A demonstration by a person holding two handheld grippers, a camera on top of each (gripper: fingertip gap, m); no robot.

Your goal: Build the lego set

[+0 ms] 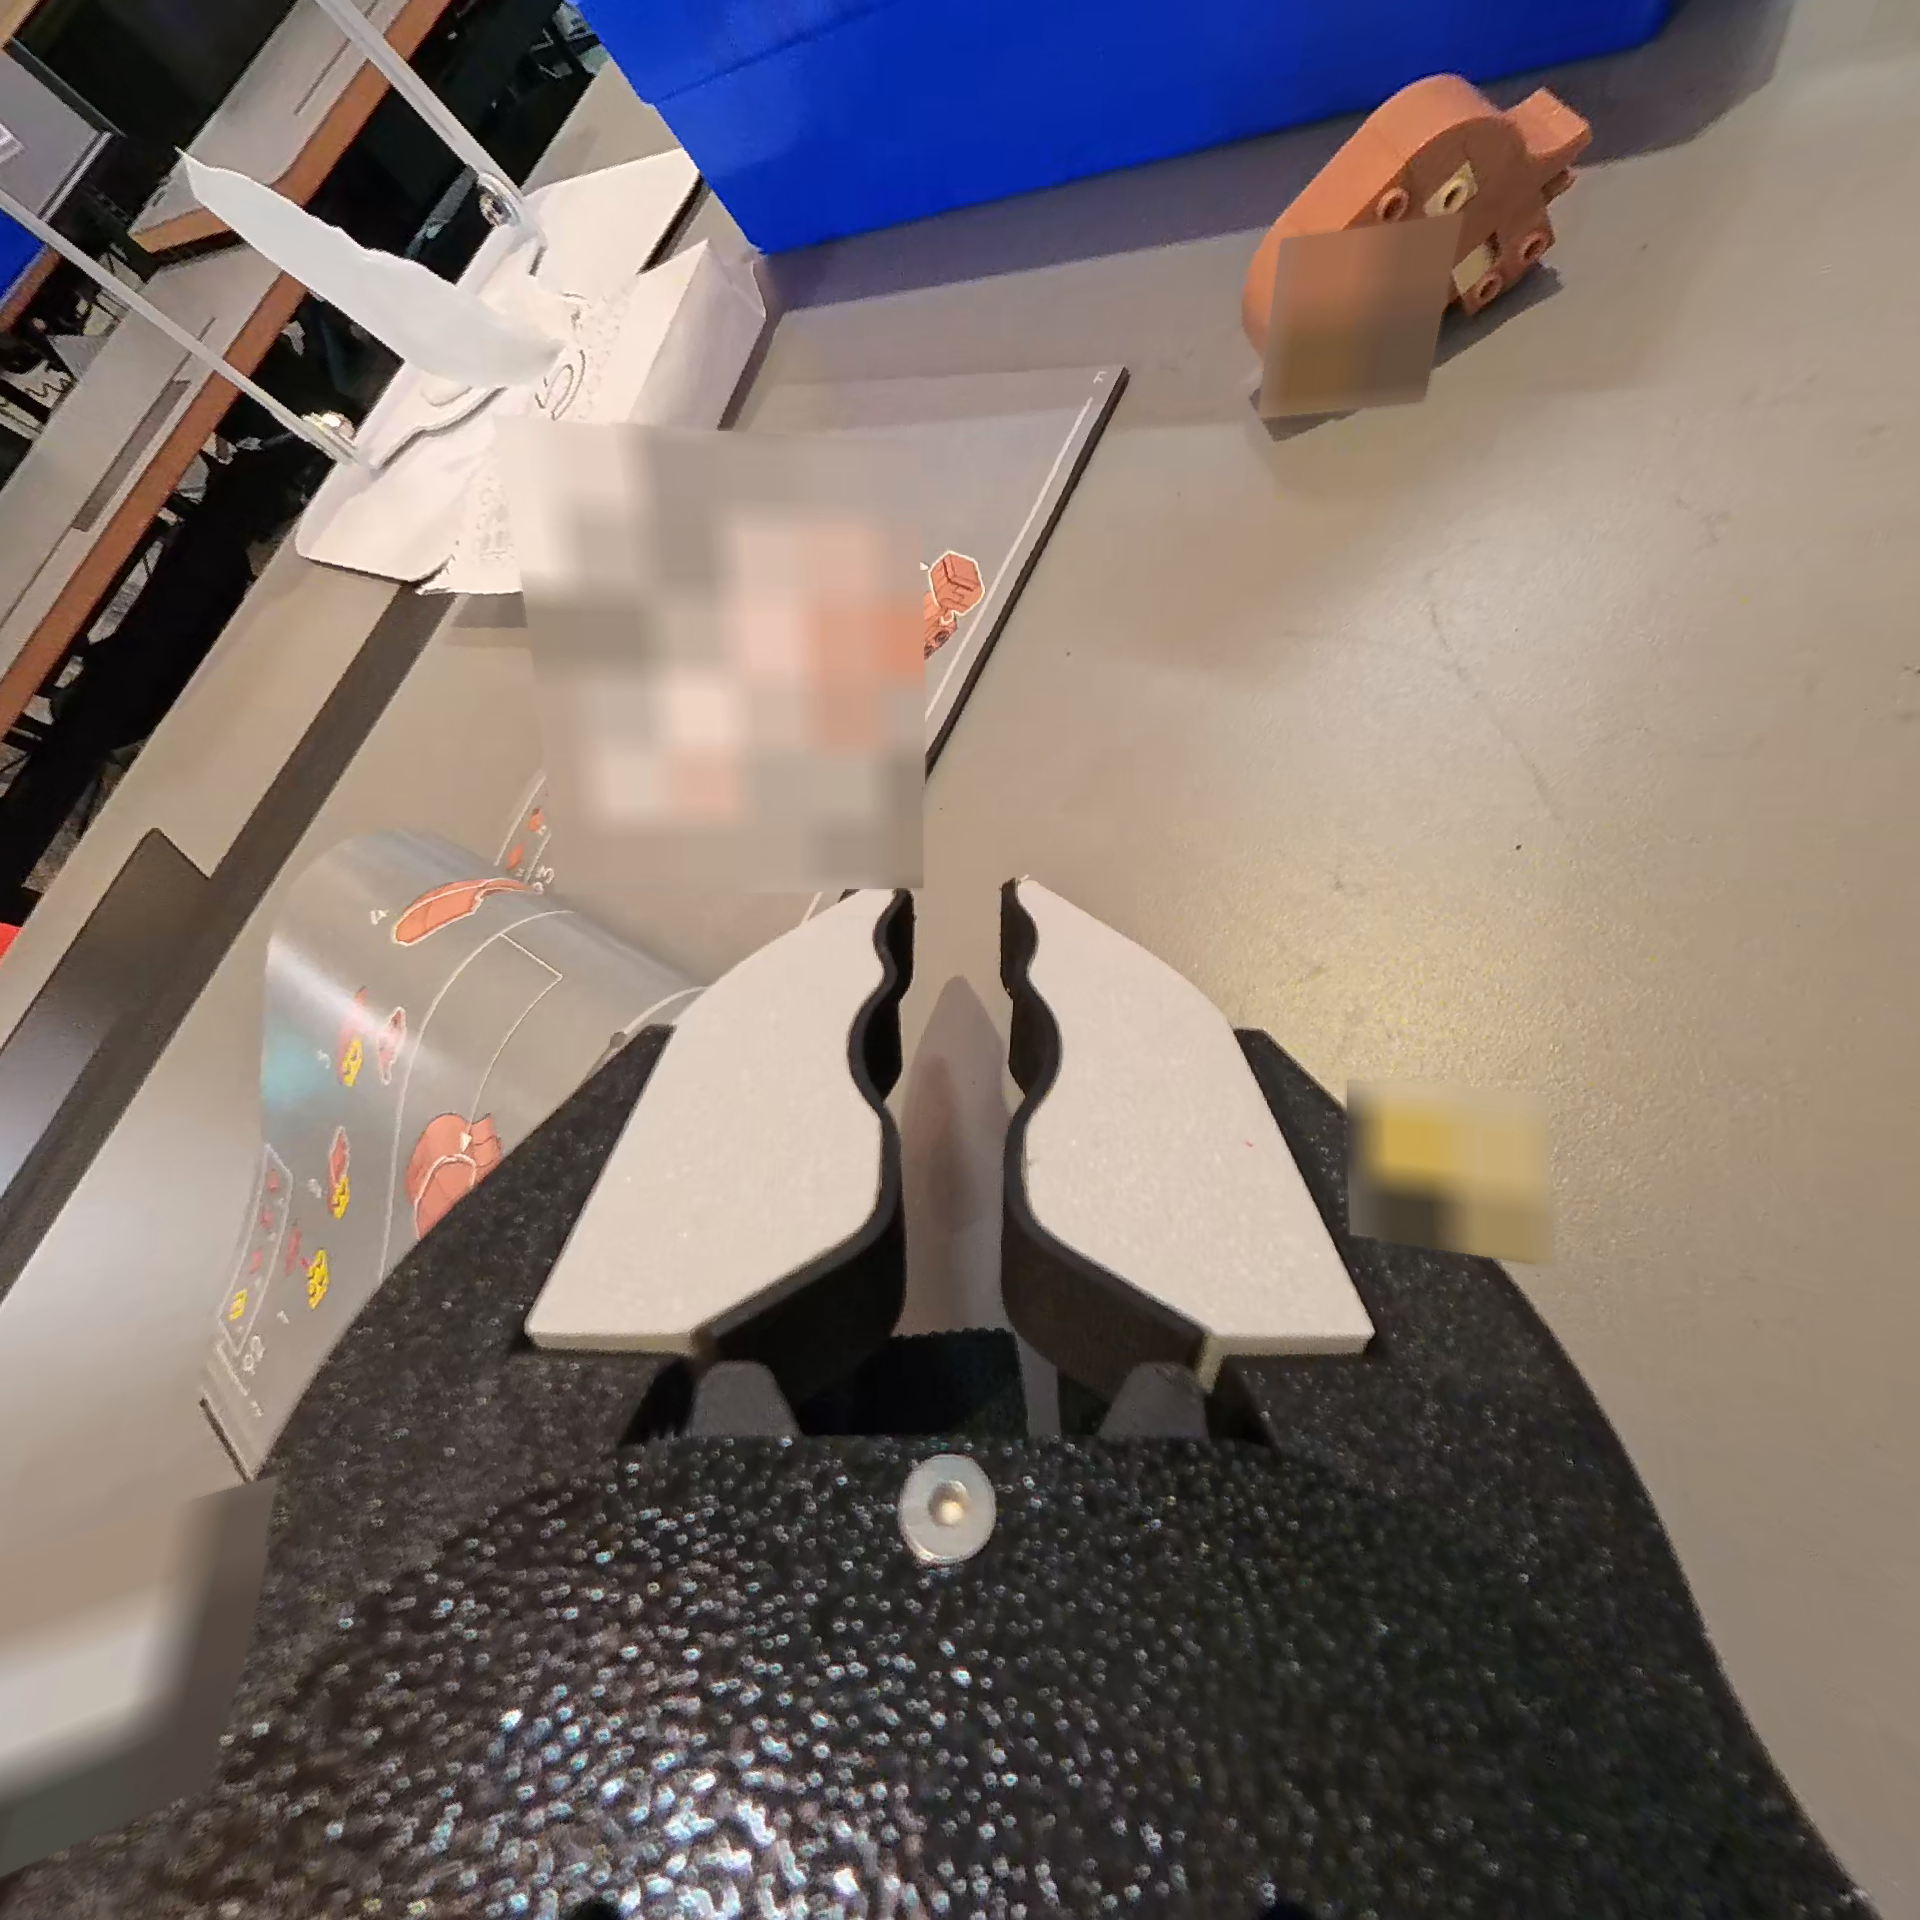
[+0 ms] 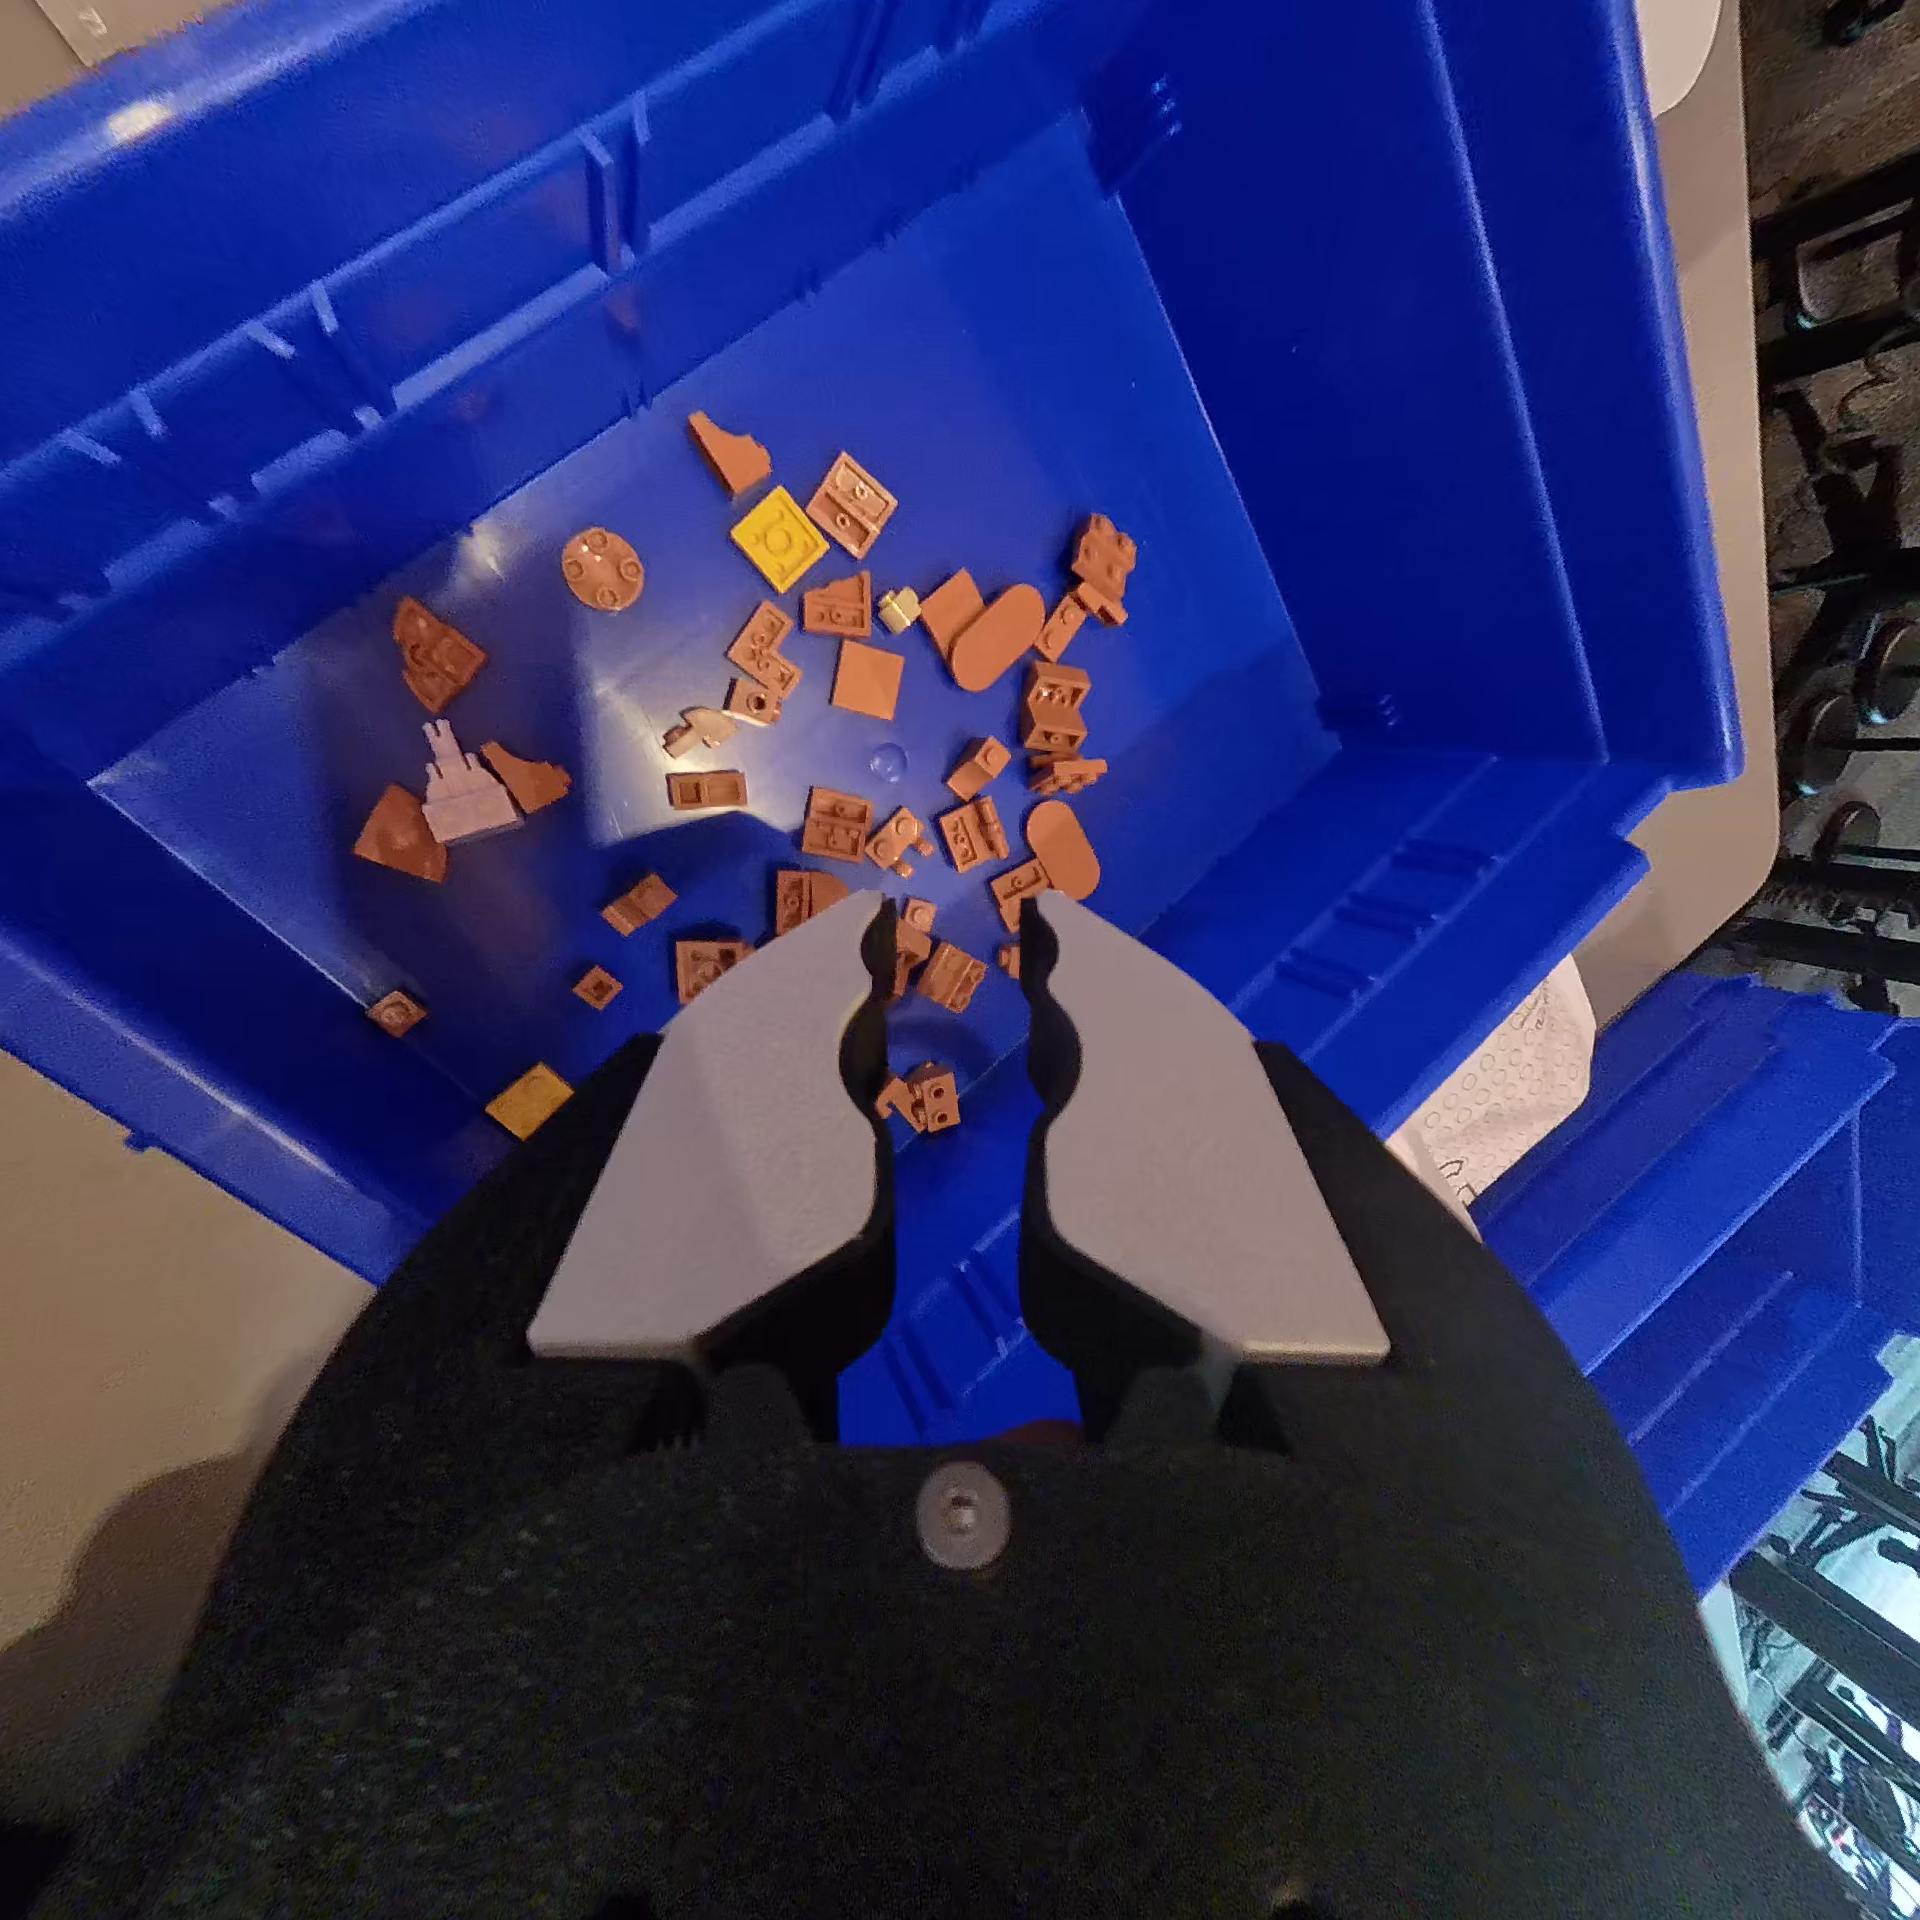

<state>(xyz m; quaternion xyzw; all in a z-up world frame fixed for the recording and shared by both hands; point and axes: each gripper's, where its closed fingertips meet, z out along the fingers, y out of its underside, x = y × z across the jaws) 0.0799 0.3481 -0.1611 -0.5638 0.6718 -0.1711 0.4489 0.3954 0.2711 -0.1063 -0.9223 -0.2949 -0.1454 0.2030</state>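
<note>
In the left wrist view my left gripper [image 1: 958,899] hovers over the grey table [image 1: 1455,779], jaws slightly apart with nothing between them. An instruction booklet [image 1: 416,1060] curls up at its left. A brown half-built brick model [image 1: 1423,208] stands far right by a blue bin [image 1: 1039,104]. In the right wrist view my right gripper [image 2: 954,904] hangs open over the blue bin [image 2: 1351,520], above several loose brown bricks. A small brown brick [image 2: 951,977] lies on the bin floor below the gap, not gripped. A yellow tile [image 2: 779,538] lies farther in.
A flat sheet with printed pictures [image 1: 997,582] lies ahead of the left gripper, with a white plastic bag [image 1: 436,312] beyond it at the table edge. A second blue bin [image 2: 1714,1195] and a white bag [image 2: 1507,1091] sit to the right of the bin. Left tips to right tips: about 35 centimeters. The left gripper is farther from the yellow tile [image 2: 779,538], some 25 centimeters, than the right, some 10 centimeters.
</note>
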